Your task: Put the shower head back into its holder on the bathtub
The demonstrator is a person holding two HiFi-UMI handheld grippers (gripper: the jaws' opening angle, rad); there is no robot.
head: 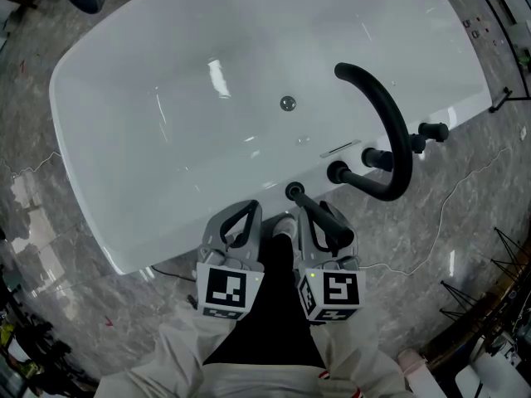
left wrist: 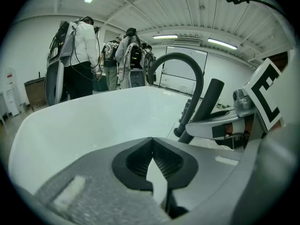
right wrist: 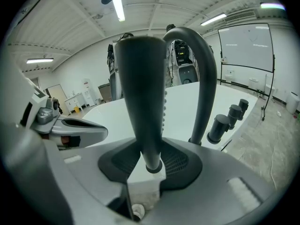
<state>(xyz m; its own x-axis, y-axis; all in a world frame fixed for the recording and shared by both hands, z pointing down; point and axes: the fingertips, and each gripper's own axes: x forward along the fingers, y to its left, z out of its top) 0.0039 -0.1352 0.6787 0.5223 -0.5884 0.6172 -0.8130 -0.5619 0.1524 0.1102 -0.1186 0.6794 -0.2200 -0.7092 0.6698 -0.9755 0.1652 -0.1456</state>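
The black shower head (head: pixel 296 194) stands nearly upright over the near rim of the white bathtub (head: pixel 166 181). My right gripper (head: pixel 309 210) is shut on its handle. In the right gripper view the handle (right wrist: pixel 140 88) rises between the pads (right wrist: pixel 180 161), and its lower end sits just above the white rim. My left gripper (head: pixel 249 206) hangs beside it to the left over the rim, shut with nothing in it; its tips (left wrist: pixel 151 142) meet. From the left gripper view the shower head (left wrist: pixel 208 104) and right gripper (left wrist: pixel 220 125) show at the right.
A black arched spout (head: pixel 390 131) and black knobs (head: pixel 376 157) stand on the rim to the right of the shower head. A drain (head: pixel 287 103) lies in the tub floor. People (left wrist: pixel 84 55) stand beyond the tub. Stands (head: pixel 498 280) and cables crowd the marble floor at right.
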